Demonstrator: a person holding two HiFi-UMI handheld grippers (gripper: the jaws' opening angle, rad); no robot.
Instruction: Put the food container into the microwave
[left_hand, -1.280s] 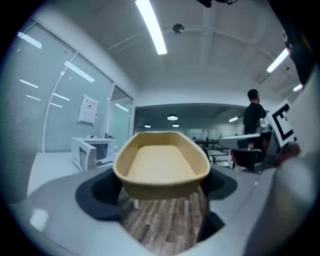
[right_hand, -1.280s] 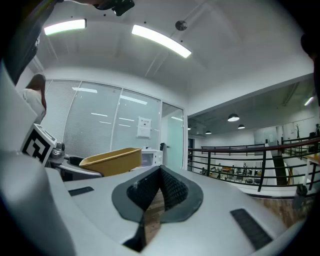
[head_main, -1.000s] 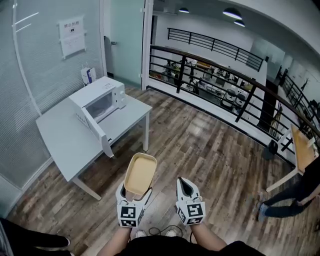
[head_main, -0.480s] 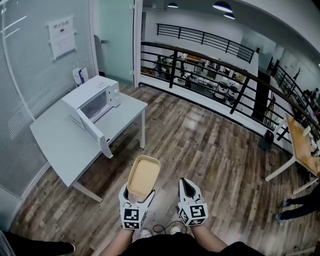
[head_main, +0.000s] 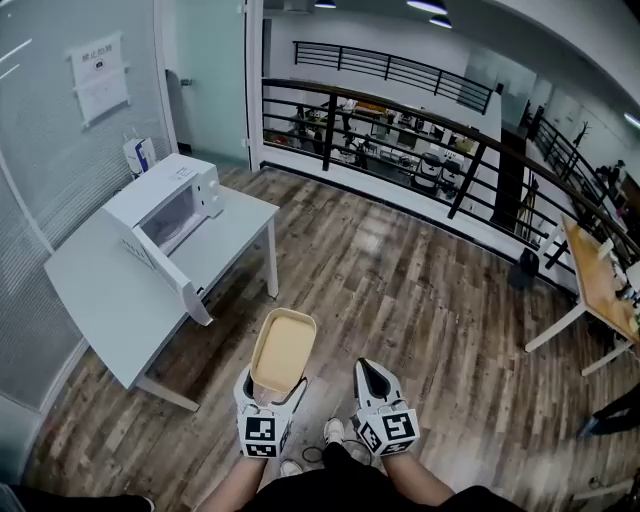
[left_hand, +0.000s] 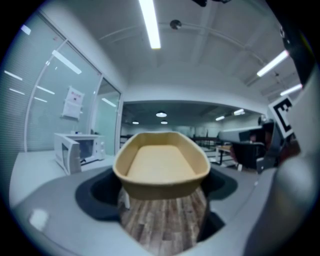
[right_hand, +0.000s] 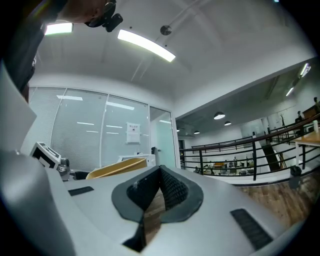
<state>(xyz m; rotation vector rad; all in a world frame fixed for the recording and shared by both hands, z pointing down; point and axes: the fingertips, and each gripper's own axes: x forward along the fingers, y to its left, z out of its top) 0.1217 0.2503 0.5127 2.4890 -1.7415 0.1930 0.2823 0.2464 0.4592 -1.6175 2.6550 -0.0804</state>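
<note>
Your left gripper (head_main: 270, 390) was clamped on the near end of the food container (head_main: 283, 348), which projected forward beyond the jaws with its far end unsupported. Your right gripper (head_main: 368, 372), just beside it, was clenched on nothing. The microwave (head_main: 165, 200) stood well ahead and to the left of the left gripper on the worktop (head_main: 95, 295), with its door (head_main: 168, 278) open.

Risks:
- The single-end grasp could let the container tip or slip on approach.
- Its far rim could strike the open door.
</note>
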